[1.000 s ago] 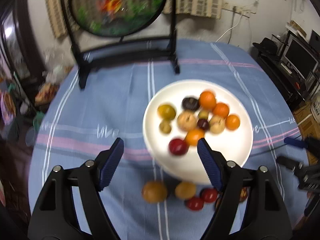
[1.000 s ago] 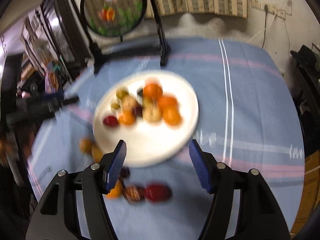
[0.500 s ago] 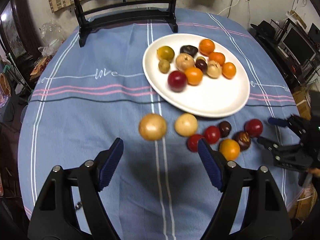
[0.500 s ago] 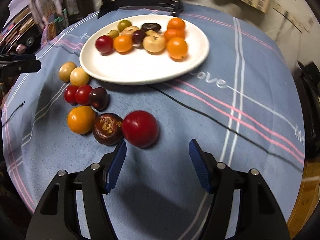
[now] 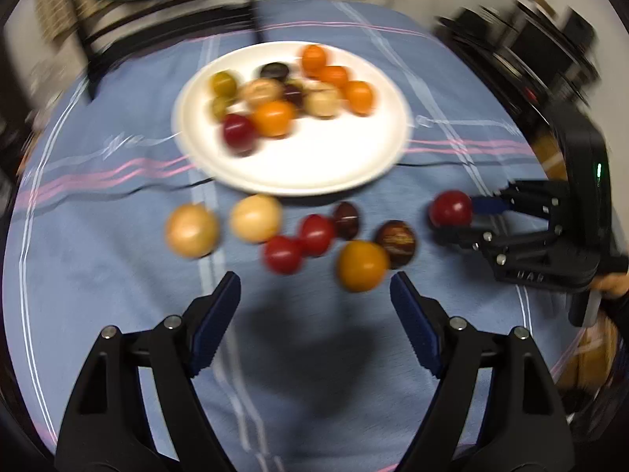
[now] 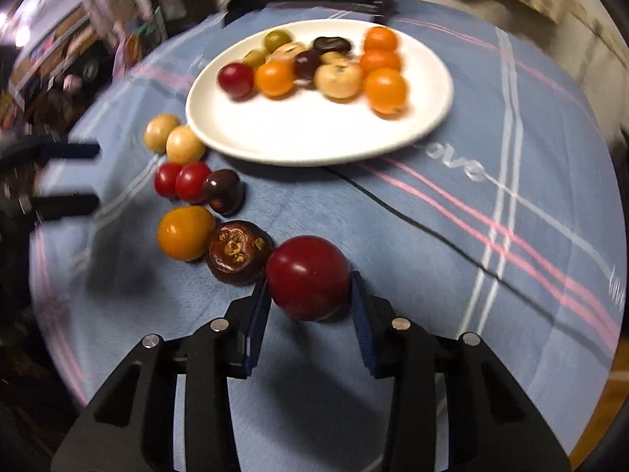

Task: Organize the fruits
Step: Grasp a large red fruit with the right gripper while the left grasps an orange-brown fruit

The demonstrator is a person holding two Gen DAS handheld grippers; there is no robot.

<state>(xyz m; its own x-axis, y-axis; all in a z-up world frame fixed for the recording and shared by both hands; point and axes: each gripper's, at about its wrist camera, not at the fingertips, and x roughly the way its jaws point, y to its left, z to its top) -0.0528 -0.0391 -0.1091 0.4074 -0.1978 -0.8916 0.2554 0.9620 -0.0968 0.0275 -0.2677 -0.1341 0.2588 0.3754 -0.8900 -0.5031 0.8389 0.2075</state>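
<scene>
A white plate holds several fruits: orange, red, tan, green and dark ones. Several loose fruits lie on the blue cloth in front of it. My right gripper is shut on a large red fruit at the right end of the loose row, next to a dark brown fruit. My left gripper is open and empty, just short of an orange fruit and two small red fruits.
A black stand with a round picture sits at the table's far side. Two tan fruits lie left of the loose row. The round table's edge drops off on the right, with furniture beyond.
My right gripper moved forward and closed on the large red fruit. My left gripper shifted right and closer to the loose fruits, staying open.
</scene>
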